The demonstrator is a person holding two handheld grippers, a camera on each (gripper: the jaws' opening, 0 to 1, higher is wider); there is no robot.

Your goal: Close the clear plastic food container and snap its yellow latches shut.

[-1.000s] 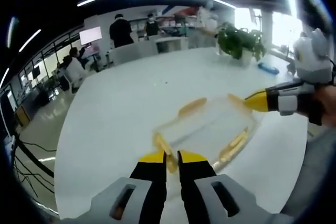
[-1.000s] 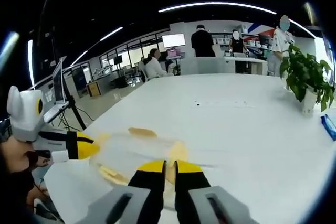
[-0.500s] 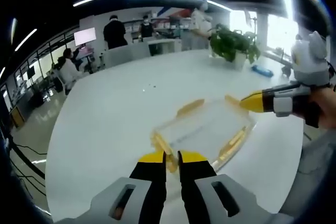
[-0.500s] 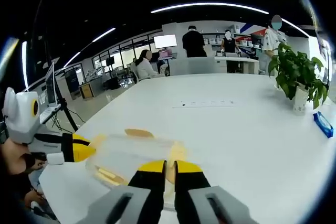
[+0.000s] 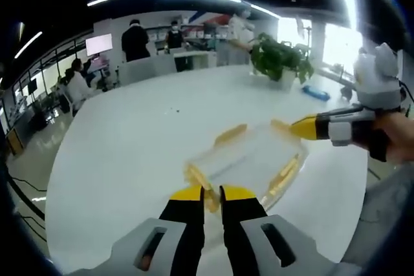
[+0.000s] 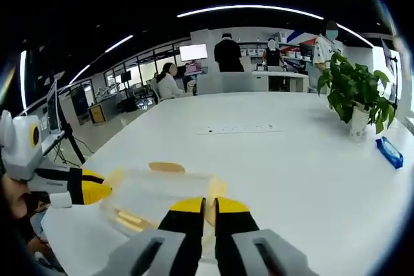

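I see the clear plastic food container [image 5: 249, 159] lying on the white table [image 5: 129, 153], held between my two tools. In the left gripper view, my left gripper [image 5: 211, 193] has its yellow-tipped jaws drawn almost together, with only a thin slit between them, and a yellow latch [image 5: 199, 182] at the container's near end sits right in that slit; the jaws look pinched on it, though the latch is blurred and partly covered by the tips. The right gripper [image 5: 294, 128] comes in from the right of that view with its yellow tip against the far corner of the container; I cannot make out its jaws from there. Two more yellow latches, one on the far long side [image 5: 231, 135] and one on the near long side [image 5: 284, 172], show through motion blur, so I cannot tell whether they are snapped down.

In the right gripper view, the right gripper [image 6: 210, 206] is narrowed to a slim gap with a yellow latch [image 6: 215, 192] wedged between its tips. The container [image 6: 158, 189] is smeared and its edges are hard to trace. The left gripper [image 6: 87, 185] reaches in from the left, touching the container's opposite end. A potted plant [image 6: 354, 98] and a blue object [image 6: 388, 152] stand well apart on the table.
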